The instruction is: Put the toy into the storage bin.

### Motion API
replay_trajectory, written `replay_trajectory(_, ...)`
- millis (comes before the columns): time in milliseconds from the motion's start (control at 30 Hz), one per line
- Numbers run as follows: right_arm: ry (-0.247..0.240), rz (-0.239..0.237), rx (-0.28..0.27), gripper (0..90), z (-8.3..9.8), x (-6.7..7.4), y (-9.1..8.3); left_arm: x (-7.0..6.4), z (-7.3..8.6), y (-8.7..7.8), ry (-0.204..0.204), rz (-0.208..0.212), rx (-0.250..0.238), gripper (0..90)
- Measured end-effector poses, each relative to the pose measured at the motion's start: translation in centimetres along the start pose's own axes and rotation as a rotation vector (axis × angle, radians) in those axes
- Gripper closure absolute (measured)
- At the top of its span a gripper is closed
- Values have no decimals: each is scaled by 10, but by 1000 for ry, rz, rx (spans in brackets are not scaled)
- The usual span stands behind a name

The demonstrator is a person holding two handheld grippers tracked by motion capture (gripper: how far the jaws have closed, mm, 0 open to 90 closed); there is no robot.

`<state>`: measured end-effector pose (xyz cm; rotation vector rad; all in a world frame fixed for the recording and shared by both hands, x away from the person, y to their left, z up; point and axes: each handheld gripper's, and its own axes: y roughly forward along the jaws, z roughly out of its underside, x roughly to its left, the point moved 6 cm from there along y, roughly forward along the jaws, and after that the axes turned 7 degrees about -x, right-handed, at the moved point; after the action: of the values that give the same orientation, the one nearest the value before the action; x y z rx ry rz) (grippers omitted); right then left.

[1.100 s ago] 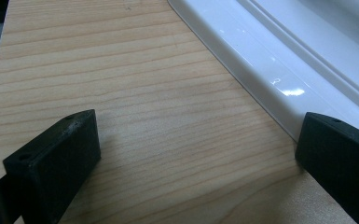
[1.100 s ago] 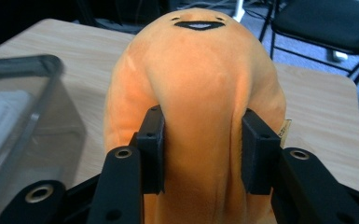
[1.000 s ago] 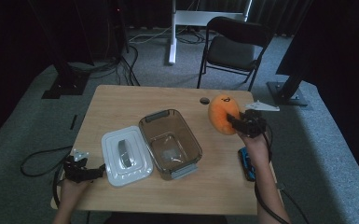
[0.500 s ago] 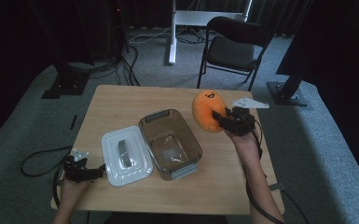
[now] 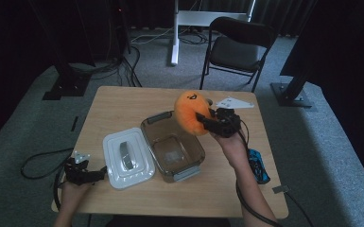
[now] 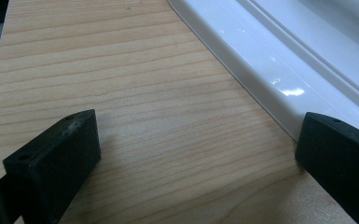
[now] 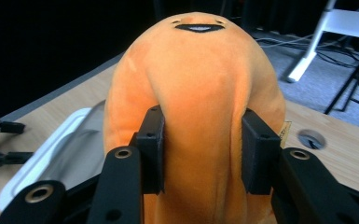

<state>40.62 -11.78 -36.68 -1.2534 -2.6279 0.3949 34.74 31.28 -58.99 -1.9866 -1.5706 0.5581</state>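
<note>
An orange plush toy point(image 5: 191, 113) with a stitched face hangs in the air above the far end of a clear plastic container point(image 5: 194, 153). My right gripper point(image 5: 202, 119) is shut on the plush toy point(image 7: 200, 93); both black jaws dent its soft sides. Beside the container on the left lies its white lid point(image 5: 134, 163), handle up. My left gripper point(image 5: 99, 172) rests at the table's near left corner, open, right by the lid's edge. Between its spread jaws shows bare wood, with the white lid point(image 6: 279, 60) touching or nearly touching one jaw.
The wooden table point(image 5: 123, 106) has a cable hole point(image 7: 311, 138) near its far right side. A blue object point(image 5: 256, 165) lies near the right edge. A black chair point(image 5: 236, 47) and a white stand point(image 5: 177, 28) are beyond the table. Cables trail on the floor at left.
My right gripper has carried the plush toy leftward and slightly up, from over the table's right side to above the container's far end. The left gripper has stayed put.
</note>
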Motion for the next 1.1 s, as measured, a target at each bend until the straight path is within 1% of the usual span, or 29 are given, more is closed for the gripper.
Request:
replay_trajectory(167,-5,-36,7,583,0,15,12,0,0,0,0,1,1,3)
replay_trajectory(333,-3,-65,31,583,6,28,25,0,0,0,0,1,1,3)
replay_trajectory(367,-6,-70,36,583,7,30,28,0,0,0,-1,1,1,3)
replay_trajectory(467,7,-90,45,583,11,35,37,0,0,0,0,1,1,3)
replay_trajectory(533,9,-93,57,583,14,38,43,0,0,0,-2,0,-1,3)
replay_trajectory(733,17,-99,87,582,23,41,54,0,0,0,0,1,-1,3)
replay_trajectory(867,17,-98,107,582,31,40,60,0,0,0,-1,0,-3,3)
replay_trajectory(933,25,-99,119,581,36,40,63,0,0,0,1,1,-2,3)
replay_trajectory(1100,21,-104,139,581,42,43,68,0,0,0,1,1,-1,3)
